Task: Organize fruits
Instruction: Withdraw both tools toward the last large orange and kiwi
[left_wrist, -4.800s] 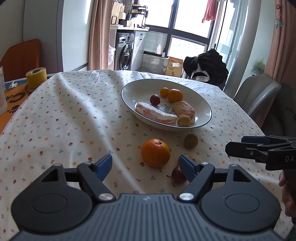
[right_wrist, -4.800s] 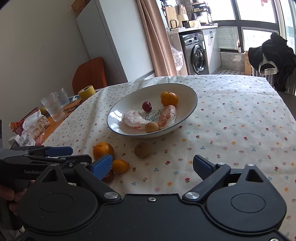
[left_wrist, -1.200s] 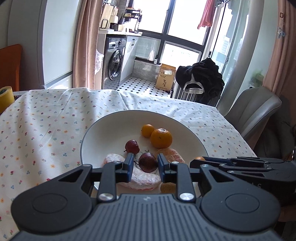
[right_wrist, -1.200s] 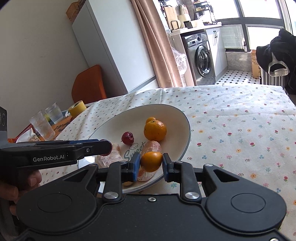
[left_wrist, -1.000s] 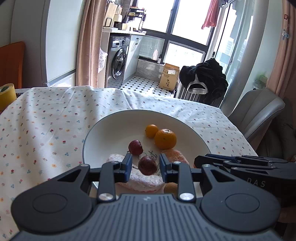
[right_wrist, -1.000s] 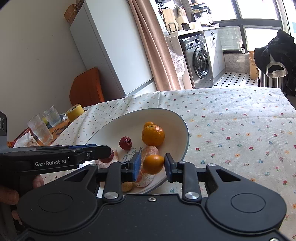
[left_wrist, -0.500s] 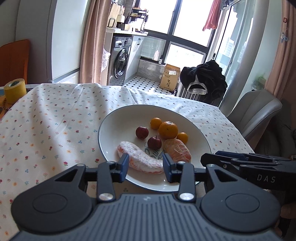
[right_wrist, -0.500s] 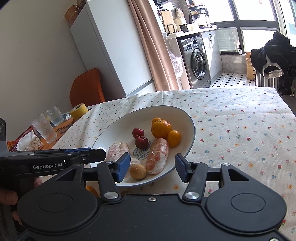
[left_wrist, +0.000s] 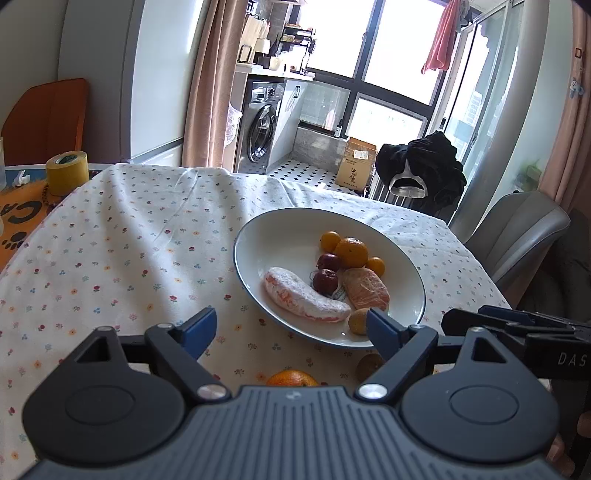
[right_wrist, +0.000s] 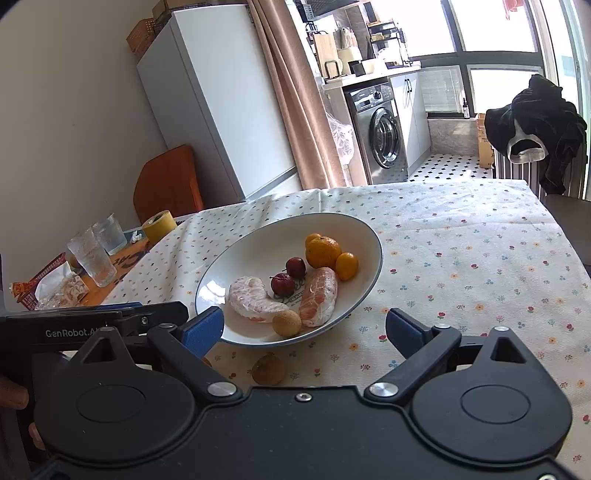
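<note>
Beyond spread left gripper (left_wrist: 291, 326) — bowl (left_wrist: 255, 295) (orange (left_wrist: 291, 378) seemingly nearer).

a home: washing machine (left_wrist: 263, 137), fridge (right_wrist: 207, 96), dining table (right_wrist: 480, 243).

My left gripper (left_wrist: 291, 326) is spread wide, its two blue-padded fingers (left_wrist: 197, 328) far apart with nothing between them, held low and pointing forward. My right gripper (right_wrist: 304, 326) is spread just as wide and equally bare, level beside the left, each one showing side-on at the edge of the other's wrist view. A bit of my hand (right_wrist: 13, 398) shows wrapped around the left gripper's handle.
</note>
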